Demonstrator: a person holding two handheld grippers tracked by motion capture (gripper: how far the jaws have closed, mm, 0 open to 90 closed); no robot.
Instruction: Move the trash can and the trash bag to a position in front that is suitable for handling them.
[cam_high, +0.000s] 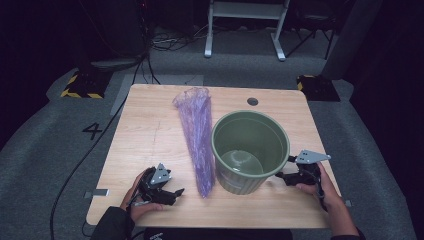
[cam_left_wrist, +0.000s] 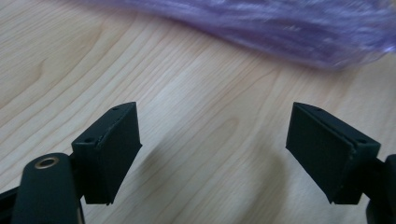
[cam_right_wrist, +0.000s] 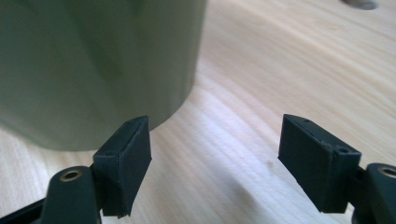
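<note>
A green bin (cam_high: 250, 152) stands upright and empty on the wooden table (cam_high: 150, 125). A long crumpled purple plastic bag (cam_high: 197, 135) lies flat just left of it, reaching from the far edge toward me. My left gripper (cam_high: 172, 192) rests low at the near left, open, its tips a short way from the bag's near end (cam_left_wrist: 261, 28). My right gripper (cam_high: 282, 176) sits at the bin's right side, open with nothing between its jaws; the bin's wall (cam_right_wrist: 93, 65) looms just ahead of its left jaw.
A round cable hole (cam_high: 252, 101) sits in the table near the far edge. Cables, stand bases with yellow-black markings (cam_high: 80, 85) and a white frame (cam_high: 245, 25) stand on the grey floor beyond.
</note>
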